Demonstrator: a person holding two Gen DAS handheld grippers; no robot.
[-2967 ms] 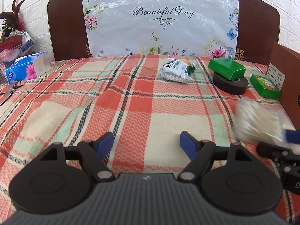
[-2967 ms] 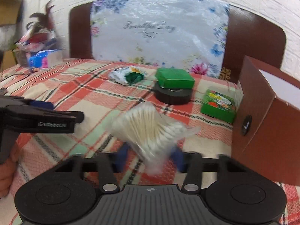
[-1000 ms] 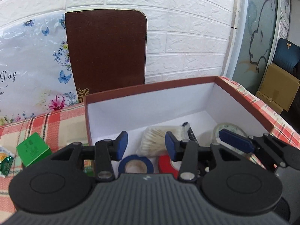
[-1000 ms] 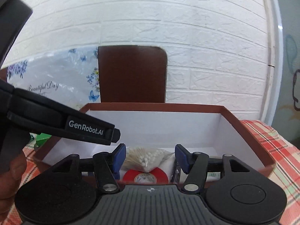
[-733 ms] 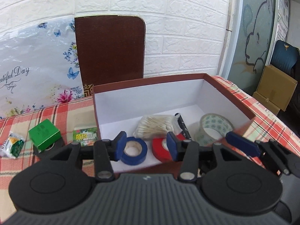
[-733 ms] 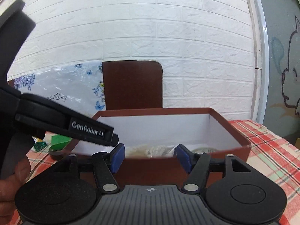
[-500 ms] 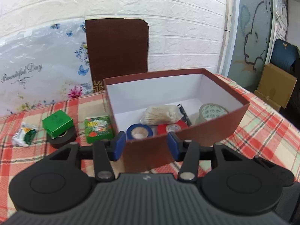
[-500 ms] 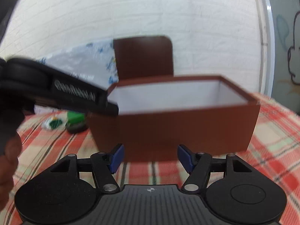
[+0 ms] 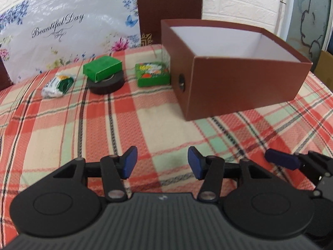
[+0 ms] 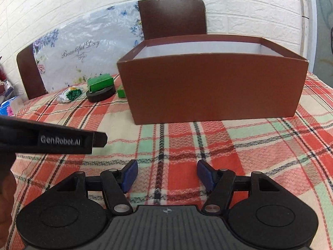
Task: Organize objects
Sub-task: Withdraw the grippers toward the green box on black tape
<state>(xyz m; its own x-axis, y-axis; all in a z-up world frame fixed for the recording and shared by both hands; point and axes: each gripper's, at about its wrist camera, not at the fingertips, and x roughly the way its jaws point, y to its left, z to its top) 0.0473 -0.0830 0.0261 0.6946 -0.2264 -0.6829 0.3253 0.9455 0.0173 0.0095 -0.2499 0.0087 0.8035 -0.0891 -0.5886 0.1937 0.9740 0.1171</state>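
Both grippers hang empty over the plaid tablecloth (image 9: 158, 114), jaws spread wide with nothing between the blue pads: the left gripper (image 9: 162, 165) low at 6 o'clock in its own view, the right gripper (image 10: 167, 174) likewise, its neighbour's black body crossing at 9 o'clock. Three seconds ago the right gripper carried a clear bag of cotton swabs; a second ago both cameras looked down into the brown box (image 10: 212, 91) at the swabs lying beside rolls of tape. Since then both grippers have drawn back and dropped low, so the box walls now hide what is inside and only its white lining shows.

That retreat suggests one deposit is finished and the hands are free for the next. The box stands at 1 o'clock from the left gripper and at 12 o'clock from the right. Four items are left out on the cloth, all at 11 o'clock from the left jaws: a green printed box (image 9: 151, 74) just beside the brown box's wall, a plain green box (image 9: 102, 66) resting on top of a black tape roll (image 9: 106, 83), and a crumpled white-and-green packet (image 9: 58, 84) farthest out. The stacked green box looks the likeliest to slide if the roll beneath it is taken first.
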